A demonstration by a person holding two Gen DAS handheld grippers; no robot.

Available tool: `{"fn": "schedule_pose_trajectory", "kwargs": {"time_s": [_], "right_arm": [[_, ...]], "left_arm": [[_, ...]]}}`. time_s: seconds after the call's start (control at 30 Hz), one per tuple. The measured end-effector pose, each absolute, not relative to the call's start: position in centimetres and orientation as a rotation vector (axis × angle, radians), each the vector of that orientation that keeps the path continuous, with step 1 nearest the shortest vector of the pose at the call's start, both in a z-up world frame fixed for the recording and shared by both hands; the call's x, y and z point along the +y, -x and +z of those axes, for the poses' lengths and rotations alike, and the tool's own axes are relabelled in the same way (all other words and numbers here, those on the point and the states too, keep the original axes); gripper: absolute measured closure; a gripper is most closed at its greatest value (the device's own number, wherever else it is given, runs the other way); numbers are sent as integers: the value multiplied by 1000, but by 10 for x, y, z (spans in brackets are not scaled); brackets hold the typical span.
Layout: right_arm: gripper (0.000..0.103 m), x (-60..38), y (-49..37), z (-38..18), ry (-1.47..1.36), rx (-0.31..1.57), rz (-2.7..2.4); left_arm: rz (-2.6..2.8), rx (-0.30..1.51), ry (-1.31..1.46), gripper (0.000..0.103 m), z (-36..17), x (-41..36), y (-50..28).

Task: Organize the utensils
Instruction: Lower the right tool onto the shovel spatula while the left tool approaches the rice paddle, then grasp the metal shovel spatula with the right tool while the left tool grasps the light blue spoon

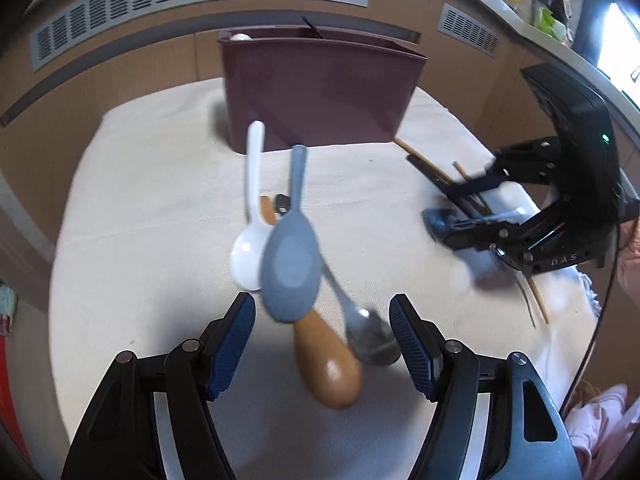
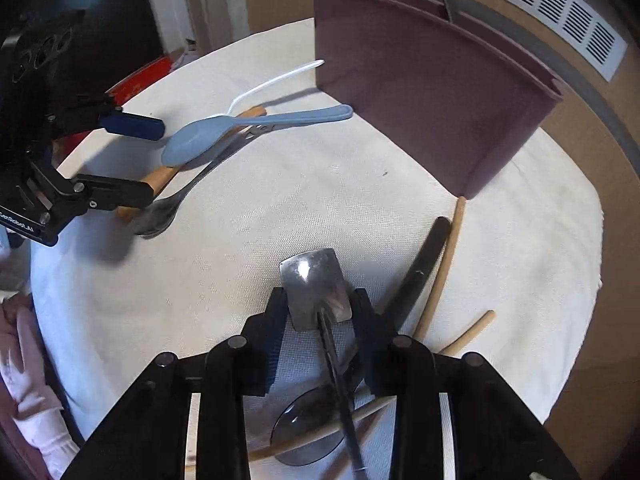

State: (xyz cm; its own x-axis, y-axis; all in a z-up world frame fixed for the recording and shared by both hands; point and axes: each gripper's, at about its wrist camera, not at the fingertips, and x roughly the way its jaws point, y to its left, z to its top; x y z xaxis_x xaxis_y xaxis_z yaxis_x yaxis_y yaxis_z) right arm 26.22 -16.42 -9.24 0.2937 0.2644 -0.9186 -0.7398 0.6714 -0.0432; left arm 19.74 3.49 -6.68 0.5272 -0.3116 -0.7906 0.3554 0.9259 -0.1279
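So starting on the left, the left gripper (image 1: 322,326) hangs over a little heap of spoons on the cream cloth (image 1: 160,184), jaws standing apart with nothing between the pads, the brown and metal bowls lying just below the gap. The heap is a white spoon (image 1: 250,240), a blue-grey spoon (image 1: 292,260) lying on top, a brown wooden spoon (image 1: 328,368) under it and a metal spoon (image 1: 368,340) crossing beside that. My guess is the plastic ones are light and slick and will skate on the cloth, so pinching a handle beats going for a bowl, and the top blue-grey one probably has to come off first. Behind them stands the maroon bin (image 1: 320,92), upright, with something white poking out at its rim, which is likely where everything goes. Over to the right, the right gripper (image 2: 320,312) has its pads on either side of a flat metal blade (image 2: 316,288), maybe a spatula or a scoop, and they look pressed on it near the neck. That thing looks stiff, heavier and slippery, so a grip close to the neck seems sensible. Chopsticks (image 2: 440,272) and a dark stick (image 2: 420,268) lie scattered just beside it
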Motion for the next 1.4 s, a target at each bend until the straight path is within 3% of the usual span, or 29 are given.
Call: {"fn": "schedule_pose_trajectory", "kwargs": {"time_s": [0.03, 0.07, 0.23, 0.4, 0.43, 0.53, 0.57, 0.67, 0.73, 0.83, 0.93, 1.27, 1.37, 1.4], "right_arm": [[75, -165, -262, -91, 512, 1079, 697], [95, -167, -263, -89, 475, 1088, 685], [95, -170, -270, -74, 181, 1136, 728], [92, -162, -249, -74, 270, 1091, 744], [88, -161, -246, -74, 285, 1087, 750], [54, -164, -237, -72, 299, 1087, 785], [49, -164, -234, -70, 302, 1078, 788], [49, -160, -230, -71, 343, 1060, 759], [49, -156, -233, -75, 338, 1065, 727], [50, -150, -240, -86, 350, 1110, 635], [73, -147, -232, -85, 385, 1068, 582], [73, -177, -216, -54, 198, 972, 565], [73, -186, -209, -36, 160, 915, 555], [73, -187, -208, -32, 149, 901, 554]], "left_arm": [[-388, 932, -46, 33, -66, 37, -197], [-381, 932, -37, 33, -66, 40, -197], [-336, 933, 25, 33, -66, 52, -201], [-346, 886, -13, 34, -55, 46, -203], [-350, 883, -27, 34, -54, 43, -205], [-344, 894, -103, 40, -58, 29, -218], [-329, 904, -131, 41, -61, 24, -222], [-315, 923, -152, 48, -71, 17, -226], [-300, 934, -142, 65, -76, 17, -226], [-273, 921, -92, 68, -76, 24, -225], [-259, 891, -37, 68, -68, 34, -219], [-228, 643, -17, 68, 3, 45, -177], [-237, 606, -27, 78, 16, 41, -176], [-241, 603, -27, 87, 19, 41, -176]]}}
